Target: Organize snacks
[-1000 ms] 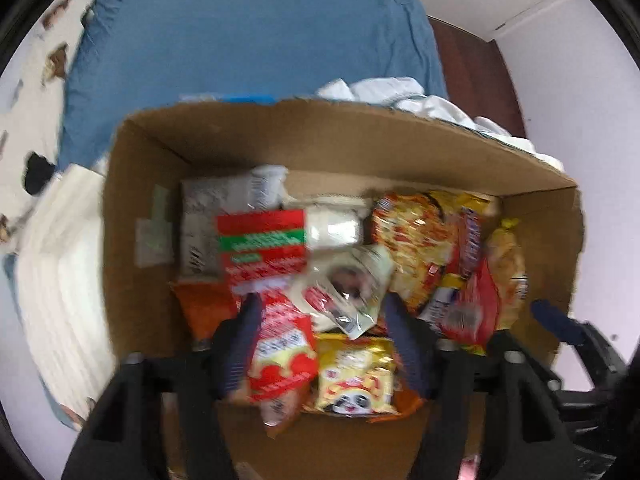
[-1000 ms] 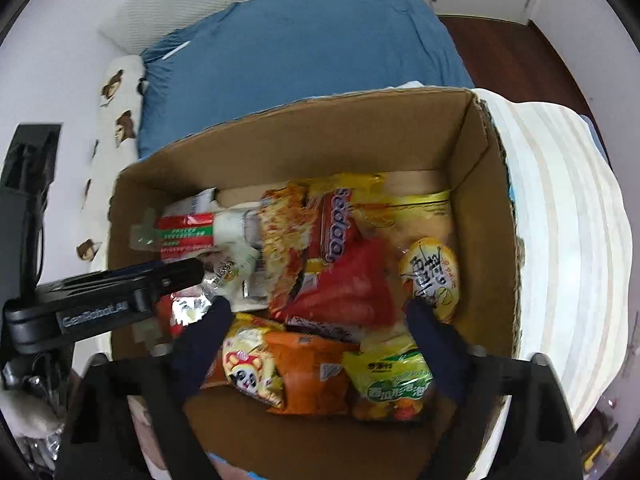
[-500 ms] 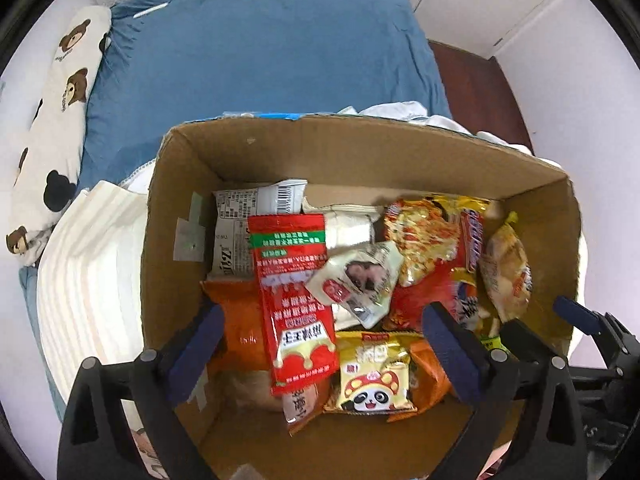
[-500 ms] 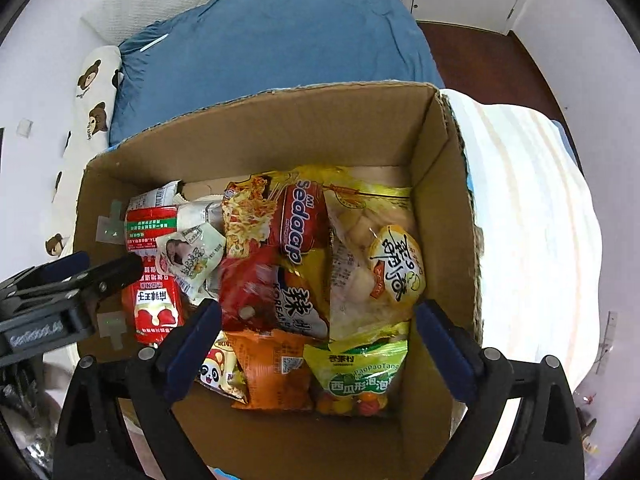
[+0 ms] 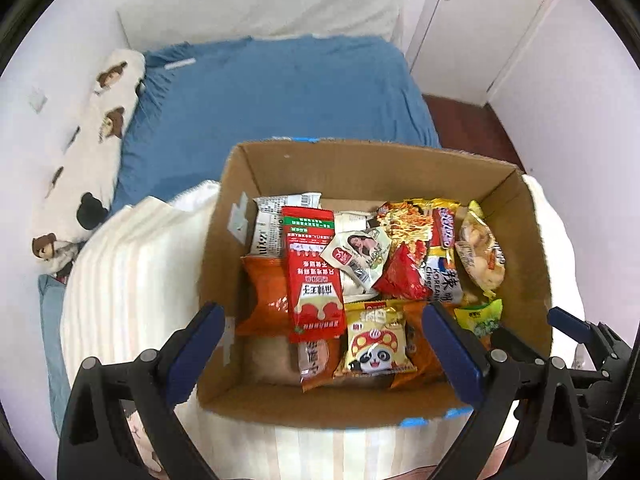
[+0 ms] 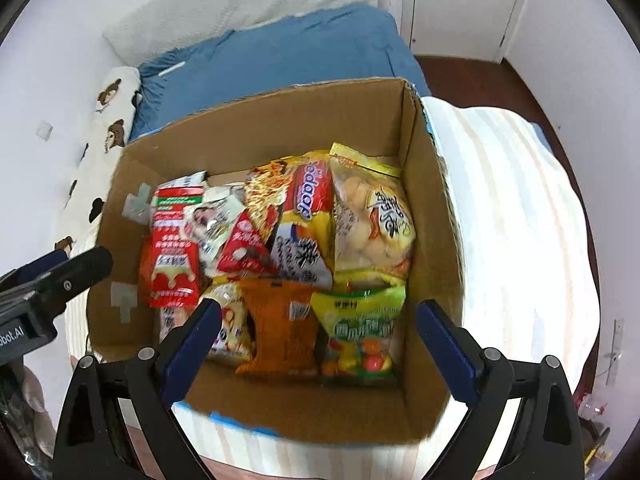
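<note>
Pulled both grippers up, back from cardboard box (image 5: pixel 360 160); L gripper (image 5: pixel 322 326) & R gripper (image 6: pixel 318 322) spread wide, empty. Snack packets (image 5: pixel 316 276) left packed flat inside, prob. sorted.

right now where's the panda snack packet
In the left wrist view the panda snack packet lies inside the cardboard box, near its front wall, just right of the long red sachet and on top of an orange bag.

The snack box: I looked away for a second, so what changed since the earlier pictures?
Both the left hand-held gripper and the right hand-held gripper have pulled up and back from the cardboard box, their jaws just opening wide, with nothing between them. The red sachet and the other packets stayed in the box.
</note>
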The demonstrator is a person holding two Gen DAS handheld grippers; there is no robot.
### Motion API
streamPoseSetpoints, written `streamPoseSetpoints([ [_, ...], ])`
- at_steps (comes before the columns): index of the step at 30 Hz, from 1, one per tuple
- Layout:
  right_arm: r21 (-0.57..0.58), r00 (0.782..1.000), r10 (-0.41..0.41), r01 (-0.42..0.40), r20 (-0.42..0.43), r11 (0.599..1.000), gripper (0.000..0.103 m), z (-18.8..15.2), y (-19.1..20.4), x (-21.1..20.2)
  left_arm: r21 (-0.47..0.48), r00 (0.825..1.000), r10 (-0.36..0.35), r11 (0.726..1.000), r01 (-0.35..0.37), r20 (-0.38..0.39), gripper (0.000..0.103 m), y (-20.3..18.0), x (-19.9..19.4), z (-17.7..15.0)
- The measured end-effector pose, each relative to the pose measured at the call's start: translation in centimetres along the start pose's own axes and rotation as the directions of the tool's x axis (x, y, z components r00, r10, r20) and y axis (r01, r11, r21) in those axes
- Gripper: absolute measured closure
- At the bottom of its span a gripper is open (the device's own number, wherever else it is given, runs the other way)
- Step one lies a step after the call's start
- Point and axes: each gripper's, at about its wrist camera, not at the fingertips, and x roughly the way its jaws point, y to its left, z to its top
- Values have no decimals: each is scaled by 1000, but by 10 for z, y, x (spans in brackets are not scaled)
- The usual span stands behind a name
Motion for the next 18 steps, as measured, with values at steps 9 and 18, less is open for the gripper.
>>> streamPoseSetpoints([
  [9, -26, 988, 13, -9, 153, 1000, 3, -53, 8, -66, 15, 988, 20, 1000, -22, 154, 2, -5, -64, -57],
  [18, -43, 958, 30, -19, 286, 999, 3, -116, 11, -140, 3, 958, 0, 1000, 0, 288, 2, -10, -135, -120],
])
